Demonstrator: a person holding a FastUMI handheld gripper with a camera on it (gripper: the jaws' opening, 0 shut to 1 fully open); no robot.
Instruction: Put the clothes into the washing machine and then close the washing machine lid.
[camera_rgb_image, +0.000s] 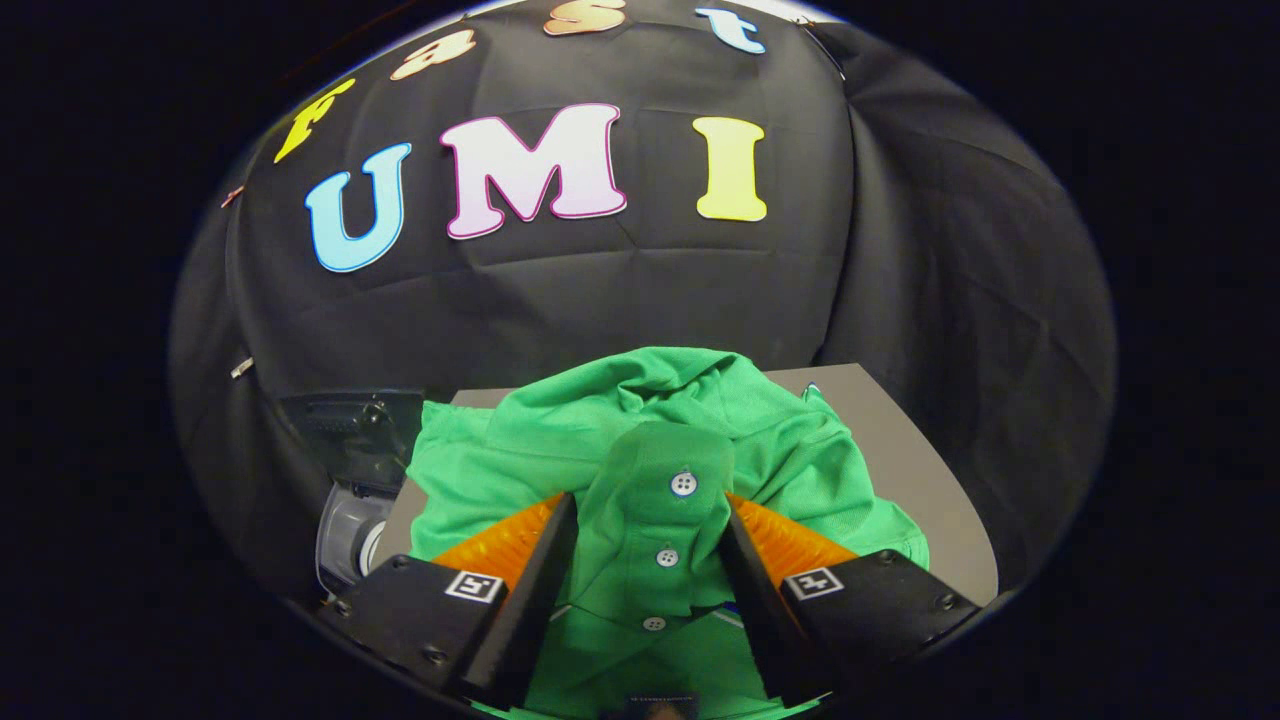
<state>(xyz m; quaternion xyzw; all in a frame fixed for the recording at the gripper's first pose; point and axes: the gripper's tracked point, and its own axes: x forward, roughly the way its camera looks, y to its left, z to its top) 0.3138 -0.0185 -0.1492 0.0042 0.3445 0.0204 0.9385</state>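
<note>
Fingers: your gripper is closed most of the way, and both fingers press on the buttoned placket of the green shirt, one from each side. You have a firm pinch on a raised fold of cloth.

Shirt: it is bunched in a heap on the grey table, with the collar and three buttons running between your fingers. Most of the fabric spreads ahead of the fingers and to both sides; whether it is lifted clear of the table cannot be told.

Washing machine: the machine stands to the left of the table, just beside the shirt's left edge. You can see a dark upper part and a pale rounded part below it. Whether its lid is open cannot be told from here.

Done so far: you have the shirt in hand, judged from the grip.

Left to do: carry the shirt across to the machine, drop it inside, release, then shut the lid. By my reckoning you are early in the task.
</note>
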